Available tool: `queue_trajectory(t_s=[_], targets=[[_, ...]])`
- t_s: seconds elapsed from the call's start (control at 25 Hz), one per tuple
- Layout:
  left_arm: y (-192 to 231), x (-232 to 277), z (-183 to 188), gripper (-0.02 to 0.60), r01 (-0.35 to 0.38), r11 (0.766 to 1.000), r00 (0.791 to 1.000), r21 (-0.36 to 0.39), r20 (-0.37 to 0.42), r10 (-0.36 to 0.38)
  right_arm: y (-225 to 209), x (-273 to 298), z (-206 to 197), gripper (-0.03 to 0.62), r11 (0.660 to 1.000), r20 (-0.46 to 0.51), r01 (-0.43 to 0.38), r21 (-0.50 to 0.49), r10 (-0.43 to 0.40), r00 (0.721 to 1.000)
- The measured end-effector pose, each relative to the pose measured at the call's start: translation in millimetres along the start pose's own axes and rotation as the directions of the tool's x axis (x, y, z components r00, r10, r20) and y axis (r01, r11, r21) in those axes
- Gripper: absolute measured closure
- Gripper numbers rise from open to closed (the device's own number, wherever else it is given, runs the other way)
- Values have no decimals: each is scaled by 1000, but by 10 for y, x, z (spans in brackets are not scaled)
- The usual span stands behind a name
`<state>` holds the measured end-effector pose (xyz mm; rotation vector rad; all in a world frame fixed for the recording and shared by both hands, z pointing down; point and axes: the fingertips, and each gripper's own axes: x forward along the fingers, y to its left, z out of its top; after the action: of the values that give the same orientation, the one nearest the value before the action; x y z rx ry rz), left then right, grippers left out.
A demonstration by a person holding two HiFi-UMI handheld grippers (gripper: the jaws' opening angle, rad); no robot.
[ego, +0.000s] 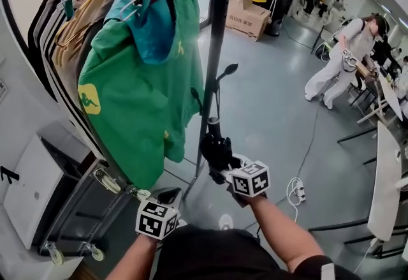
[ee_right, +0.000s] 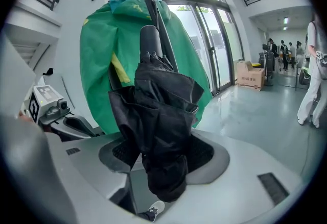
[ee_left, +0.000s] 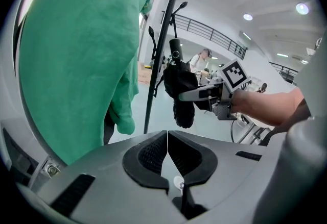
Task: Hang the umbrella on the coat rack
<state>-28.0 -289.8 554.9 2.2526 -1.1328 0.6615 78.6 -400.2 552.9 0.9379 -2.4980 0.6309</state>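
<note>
A folded black umbrella [ego: 217,145] stands upright beside the coat rack's black pole [ego: 217,49], handle end up. My right gripper [ego: 220,161] is shut on its bunched fabric. In the right gripper view the umbrella [ee_right: 158,121] fills the wide gap between the jaws and lies against both pads. A black hook [ego: 227,70] juts from the pole above the umbrella; I cannot tell whether anything of the umbrella hangs on it. My left gripper [ego: 167,196] waits low and to the left, shut and empty [ee_left: 167,136]. From it I see the umbrella [ee_left: 180,85] in the right gripper [ee_left: 196,94].
A green garment [ego: 137,94] on a hanger fills the rack's near end, with more hangers behind. The rack's wheeled base [ego: 92,250] and a white cabinet [ego: 32,189] are at the left. A power strip [ego: 297,192] lies on the floor, tables [ego: 386,183] stand right, people [ego: 344,58] beyond.
</note>
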Motion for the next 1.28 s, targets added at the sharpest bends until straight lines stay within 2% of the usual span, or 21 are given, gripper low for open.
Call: queue_trajectory(t_s=[0.28,0.56,0.76,0.88,1.08,1.28], targets=[[-30,-37,-53,565,84,995,996,62,-17,-83,81,117,-1,356,998,25,39,47,-40,999],[-13,-125,-177,565,149,983,988,106,-47,-144,126,156,-45,339,990,35,125,64,-128,991],[34,-222,-263,565,176,975,984,133,-63,-169,225,121,-296,339,984,-13,142,110,-141,990],[63,-277,-306,565,194,970,980,149,-71,-186,325,52,-428,339,977,-1,158,146,-159,987],[75,-291,-332,565,208,963,977,169,-74,-198,624,-199,-463,347,975,77,132,177,-148,986],[7,-406,-162,565,203,964,978,170,3,-207,963,-523,-328,379,982,177,64,176,-96,980]])
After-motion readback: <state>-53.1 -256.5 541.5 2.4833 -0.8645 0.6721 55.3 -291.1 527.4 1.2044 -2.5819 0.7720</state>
